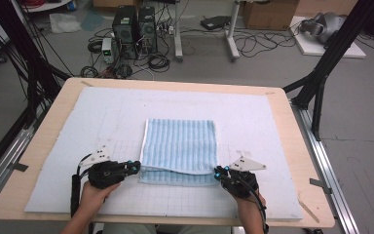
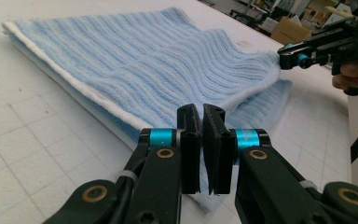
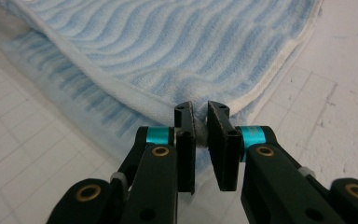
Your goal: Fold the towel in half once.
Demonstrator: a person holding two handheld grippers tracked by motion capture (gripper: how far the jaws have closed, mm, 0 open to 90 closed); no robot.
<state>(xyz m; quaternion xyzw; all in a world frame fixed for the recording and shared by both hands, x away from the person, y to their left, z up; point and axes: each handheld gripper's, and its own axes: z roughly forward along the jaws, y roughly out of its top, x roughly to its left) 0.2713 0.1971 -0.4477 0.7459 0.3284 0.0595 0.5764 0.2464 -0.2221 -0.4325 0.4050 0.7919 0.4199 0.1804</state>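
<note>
Light wooden table [image 1: 292,146], rounded corners, edges bare around its covering. White gridded mat [image 1: 102,126] lies flat over most of the top, faint square lines, some dark specks. On the mat, centred toward the near edge: folded blue ribbed towel [image 1: 180,146] with a white border, near upper layer lifted slightly off the layer below. Strips of tape at the table's far corners.
</note>
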